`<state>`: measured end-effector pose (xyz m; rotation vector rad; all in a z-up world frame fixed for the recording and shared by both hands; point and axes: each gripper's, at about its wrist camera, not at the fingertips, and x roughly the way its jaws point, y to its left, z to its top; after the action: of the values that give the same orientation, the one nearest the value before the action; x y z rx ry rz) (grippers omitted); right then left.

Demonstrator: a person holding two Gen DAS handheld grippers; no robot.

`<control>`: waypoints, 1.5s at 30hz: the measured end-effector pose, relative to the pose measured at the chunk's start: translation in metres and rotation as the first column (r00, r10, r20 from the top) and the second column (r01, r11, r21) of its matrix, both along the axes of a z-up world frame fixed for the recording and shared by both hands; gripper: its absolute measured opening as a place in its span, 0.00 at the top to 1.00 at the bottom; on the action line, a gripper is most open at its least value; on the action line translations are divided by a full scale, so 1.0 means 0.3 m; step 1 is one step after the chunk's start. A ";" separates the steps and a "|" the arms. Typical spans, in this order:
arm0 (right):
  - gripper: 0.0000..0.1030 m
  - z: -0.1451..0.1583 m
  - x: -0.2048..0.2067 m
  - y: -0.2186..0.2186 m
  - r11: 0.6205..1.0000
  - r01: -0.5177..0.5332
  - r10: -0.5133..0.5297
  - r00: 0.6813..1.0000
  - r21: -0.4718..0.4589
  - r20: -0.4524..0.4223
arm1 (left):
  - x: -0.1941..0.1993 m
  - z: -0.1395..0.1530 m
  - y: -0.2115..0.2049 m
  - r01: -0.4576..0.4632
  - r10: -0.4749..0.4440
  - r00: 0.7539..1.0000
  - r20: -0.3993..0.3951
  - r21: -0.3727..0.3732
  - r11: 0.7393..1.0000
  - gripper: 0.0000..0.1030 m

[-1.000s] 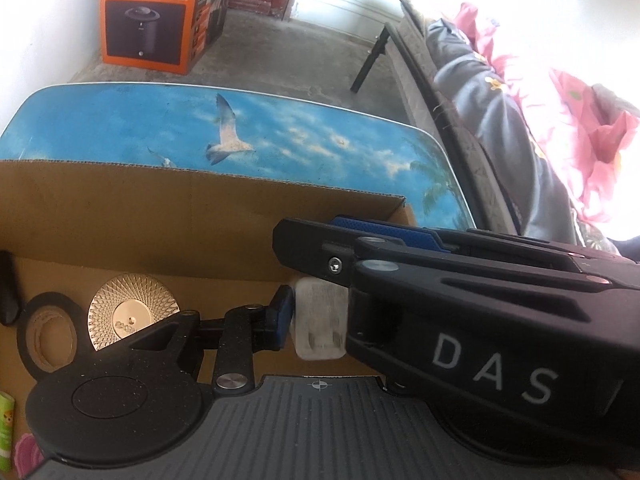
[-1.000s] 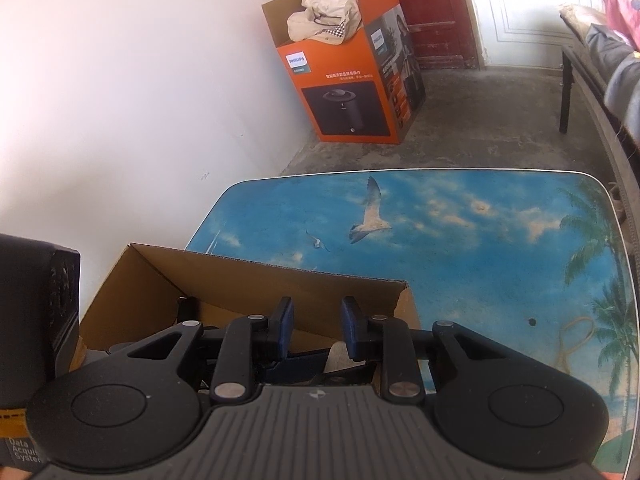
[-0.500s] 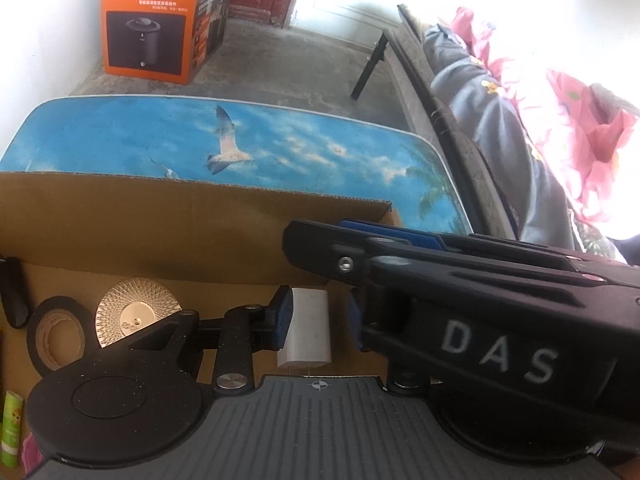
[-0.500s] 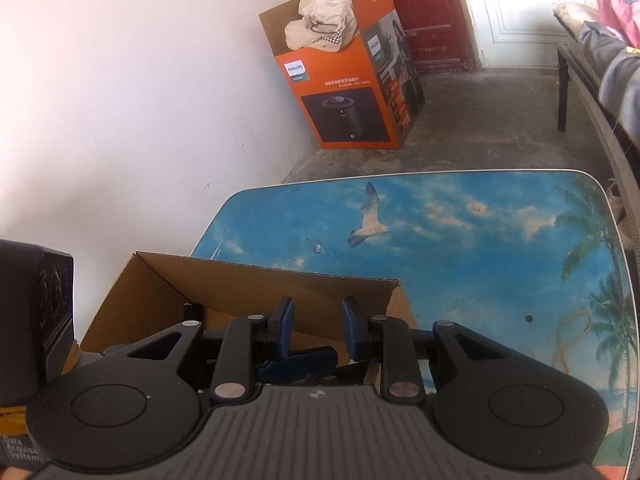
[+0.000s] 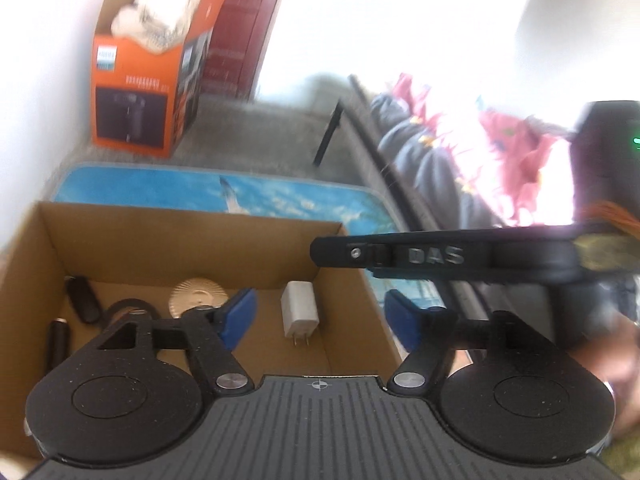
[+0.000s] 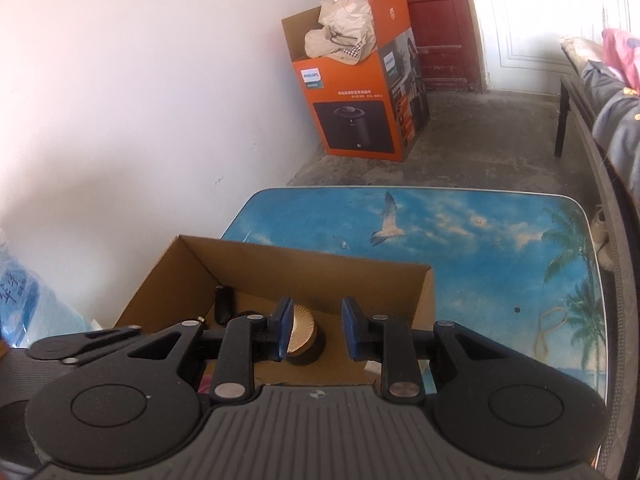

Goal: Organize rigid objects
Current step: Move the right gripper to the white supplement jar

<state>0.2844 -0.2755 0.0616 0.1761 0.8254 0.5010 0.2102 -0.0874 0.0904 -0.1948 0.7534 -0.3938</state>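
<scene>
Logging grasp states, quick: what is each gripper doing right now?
Left gripper: open, empty; white charger lies in the cardboard box.
Right gripper: open, holding nothing.

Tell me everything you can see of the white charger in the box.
The white charger is a small rectangular wall plug that looks like smooth plastic, with two metal prongs at its near end. It lies flat on the floor of the cardboard box, near the box's right wall, free of the open left gripper above it. Nothing else appears to touch it. The right wrist view hides it.
</scene>
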 end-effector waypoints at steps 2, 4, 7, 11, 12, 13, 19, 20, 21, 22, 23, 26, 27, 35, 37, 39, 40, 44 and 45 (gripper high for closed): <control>0.71 0.001 -0.026 0.014 1.000 0.006 -0.006 1.000 -0.010 -0.010 | -0.069 0.016 0.032 0.007 -0.007 0.999 0.037 -0.001 1.000 0.20; 0.71 0.005 -0.060 0.023 1.000 0.009 -0.009 1.000 0.001 -0.018 | -0.137 0.025 0.069 0.007 -0.007 0.997 0.077 -0.002 1.000 0.18; 0.71 0.023 -0.135 0.034 1.000 0.012 -0.012 1.000 0.026 0.000 | -0.235 0.030 0.115 0.003 -0.005 0.991 0.137 0.009 1.000 0.13; 0.65 0.059 -0.282 0.049 0.998 0.017 -0.021 0.998 0.066 0.064 | -0.353 0.013 0.172 0.003 -0.010 0.981 0.195 0.037 0.999 0.04; 0.51 0.065 -0.324 0.054 0.997 0.020 -0.026 0.996 0.071 0.083 | -0.377 0.004 0.184 0.006 -0.014 0.980 0.199 0.041 0.999 0.04; 0.41 0.070 -0.370 0.060 0.997 0.021 -0.029 0.994 0.079 0.109 | -0.399 -0.006 0.194 0.009 -0.018 0.980 0.198 0.044 0.999 0.04; 0.04 0.045 -0.626 0.138 0.999 0.035 -0.041 0.969 0.026 0.244 | -0.521 -0.067 0.286 0.002 -0.010 0.979 0.201 0.040 0.999 0.01; 0.00 0.034 -0.665 0.155 0.999 0.040 -0.043 0.963 0.018 0.267 | -0.540 -0.078 0.299 -0.009 0.000 0.979 0.202 0.045 0.999 0.01; 0.00 0.022 -0.692 0.170 0.999 0.042 -0.041 0.959 0.005 0.281 | -0.556 -0.089 0.308 -0.021 0.009 0.979 0.205 0.055 0.998 0.01; 0.00 0.007 -0.719 0.185 0.999 0.052 -0.048 0.954 -0.006 0.295 | -0.574 -0.100 0.321 -0.033 0.019 0.978 0.209 0.064 0.997 0.01; 0.00 -0.008 -0.739 0.198 0.998 0.065 -0.060 0.951 -0.007 0.304 | -0.586 -0.111 0.338 -0.047 0.030 0.977 0.211 0.075 0.996 0.01; 0.00 -0.042 -0.759 0.230 0.997 0.078 -0.083 0.953 0.026 0.291 | -0.604 -0.142 0.380 -0.080 0.056 0.975 0.214 0.105 0.991 0.01; 0.00 -0.050 -0.758 0.238 0.996 0.080 -0.090 0.955 0.047 0.282 | -0.607 -0.151 0.390 -0.093 0.066 0.973 0.219 0.116 0.989 0.01; 0.00 -0.084 -0.672 0.331 0.989 0.031 -0.063 0.974 0.145 0.219 | -0.527 -0.224 0.438 -0.207 0.166 0.957 0.236 0.160 0.965 0.02; 0.00 -0.106 -0.646 0.368 0.984 0.015 -0.049 0.981 0.177 0.190 | -0.505 -0.239 0.445 -0.221 0.178 0.954 0.242 0.164 0.961 0.03; 0.00 -0.128 -0.604 0.396 0.979 0.003 -0.035 0.988 0.204 0.153 | -0.489 -0.252 0.450 -0.233 0.188 0.951 0.247 0.168 0.958 0.06; 0.00 -0.139 -0.585 0.410 0.977 -0.001 -0.028 0.990 0.212 0.136 | -0.482 -0.258 0.452 -0.238 0.191 0.950 0.248 0.172 0.956 0.07; 0.01 -0.179 -0.539 0.481 0.968 -0.043 0.020 0.995 0.247 0.094 | -0.455 -0.279 0.473 -0.246 0.203 0.951 0.232 0.173 0.954 0.25; 0.02 -0.187 -0.529 0.495 0.966 -0.052 0.031 0.996 0.253 0.086 | -0.447 -0.285 0.481 -0.247 0.206 0.952 0.224 0.170 0.954 0.29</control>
<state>0.1256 -0.1271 0.0055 0.3744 0.6839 0.6499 0.0761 0.0571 0.0048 -0.0528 0.5547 -0.1151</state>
